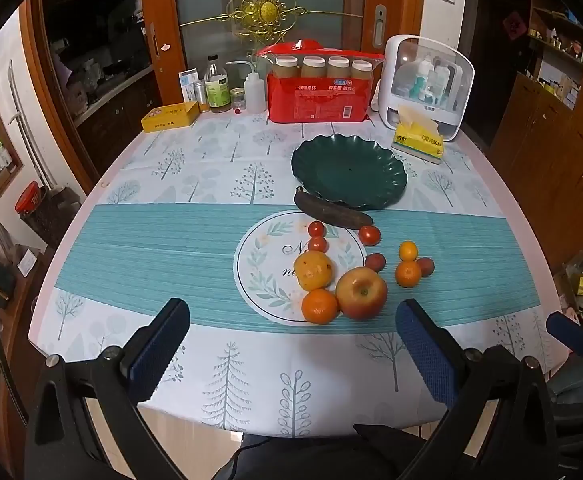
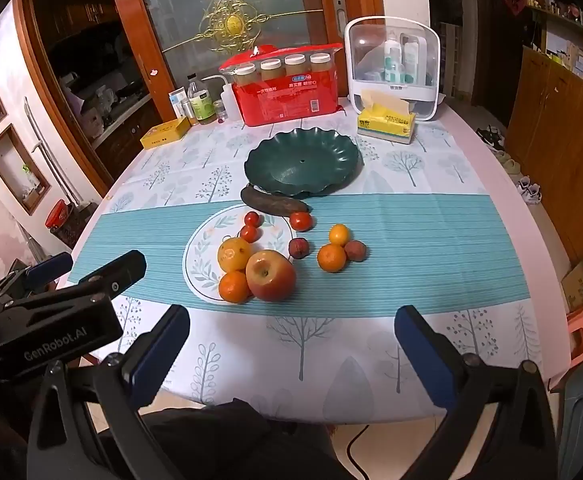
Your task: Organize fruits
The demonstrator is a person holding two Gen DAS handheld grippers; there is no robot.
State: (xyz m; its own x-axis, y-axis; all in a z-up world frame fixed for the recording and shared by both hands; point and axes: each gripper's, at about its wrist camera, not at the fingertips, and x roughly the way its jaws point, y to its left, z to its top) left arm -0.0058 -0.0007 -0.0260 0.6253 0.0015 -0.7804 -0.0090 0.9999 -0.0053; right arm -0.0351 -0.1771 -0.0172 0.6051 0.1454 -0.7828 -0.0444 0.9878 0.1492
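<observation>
Loose fruit lies mid-table: a red-yellow apple (image 1: 361, 293) (image 2: 270, 275), a mandarin (image 1: 319, 306) (image 2: 234, 287) touching it, a spotted yellow orange (image 1: 314, 270) (image 2: 234, 254), several small tomatoes (image 1: 316, 229) (image 2: 301, 221), further small oranges (image 1: 408, 273) (image 2: 331, 257) and a blackened banana (image 1: 331, 213) (image 2: 273, 202). Behind them stands an empty dark green scalloped plate (image 1: 387, 188) (image 2: 331, 176). My left gripper (image 1: 293, 326) hangs open just short of the apple, nothing between its fingers. My right gripper (image 2: 292, 330) is open over the near tablecloth, also empty.
At the table's far end stand a red package with jars (image 1: 317, 98), a yellow tissue box (image 1: 418, 142), a white storage case (image 1: 427, 84), bottles (image 1: 217, 88) and a yellow tin (image 1: 169, 117). The left gripper's body (image 2: 51, 320) shows at the right view's left edge.
</observation>
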